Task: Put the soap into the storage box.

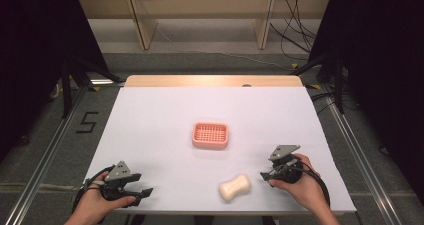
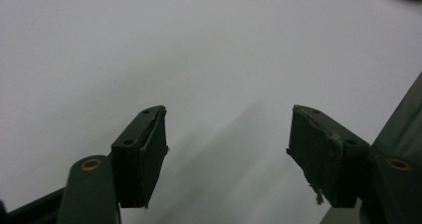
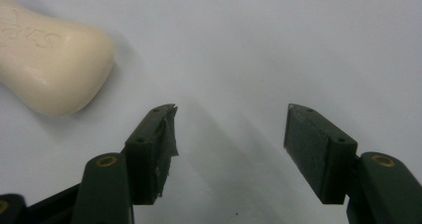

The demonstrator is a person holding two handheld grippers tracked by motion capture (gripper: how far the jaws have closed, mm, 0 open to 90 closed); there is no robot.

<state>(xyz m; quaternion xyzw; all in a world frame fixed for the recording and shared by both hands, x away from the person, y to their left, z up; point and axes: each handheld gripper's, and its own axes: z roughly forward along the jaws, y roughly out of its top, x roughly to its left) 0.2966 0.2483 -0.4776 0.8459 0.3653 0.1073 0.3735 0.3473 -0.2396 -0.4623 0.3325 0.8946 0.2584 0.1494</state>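
The white table (image 1: 165, 115) carries a pink slotted soap dish (image 1: 210, 135) at its middle and a cream bar of soap (image 1: 235, 187) near the front edge, right of centre. The bar's long axis runs from near-left to far-right. The right gripper (image 1: 264, 175) sits just to the soap's right with its jaws released and empty, pointing left towards it; in the right gripper view the soap (image 3: 47, 64) lies ahead and to the left. The left gripper (image 1: 145, 191), also spread and empty, rests well apart at the near left. The right hand is clearly nearer, so it is probably the one to pick up the soap.
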